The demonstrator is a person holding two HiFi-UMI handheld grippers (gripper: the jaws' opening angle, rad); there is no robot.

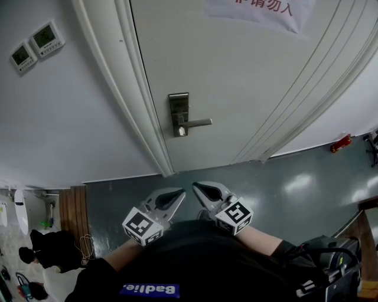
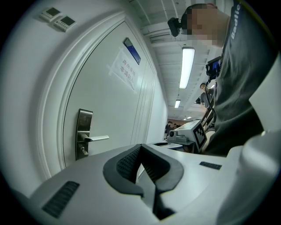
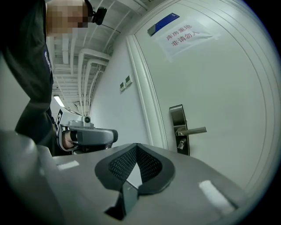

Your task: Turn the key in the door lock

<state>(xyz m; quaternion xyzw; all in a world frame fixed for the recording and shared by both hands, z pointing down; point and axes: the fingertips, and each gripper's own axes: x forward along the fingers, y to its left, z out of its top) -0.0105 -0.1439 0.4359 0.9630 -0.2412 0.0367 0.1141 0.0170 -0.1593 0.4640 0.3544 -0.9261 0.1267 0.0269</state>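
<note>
A white door (image 1: 248, 76) carries a steel lock plate (image 1: 179, 113) with a lever handle (image 1: 196, 123). A key (image 1: 181, 131) sticks out of the plate below the lever. Both grippers are held low in front of the person's body, well short of the door. My left gripper (image 1: 180, 193) and right gripper (image 1: 196, 187) point at the door side by side, jaws together and empty. The left gripper view shows its shut tips (image 2: 140, 147), with the lock plate (image 2: 83, 132) far off to the left. In the right gripper view the tips (image 3: 137, 146) are shut, and the key (image 3: 180, 143) hangs under the handle (image 3: 193, 131).
Two wall control panels (image 1: 35, 46) sit left of the door frame (image 1: 142, 118). A paper notice (image 1: 260, 9) is taped high on the door. A red object (image 1: 341, 143) lies on the floor at the right. Black gear (image 1: 331, 265) hangs at the person's right side.
</note>
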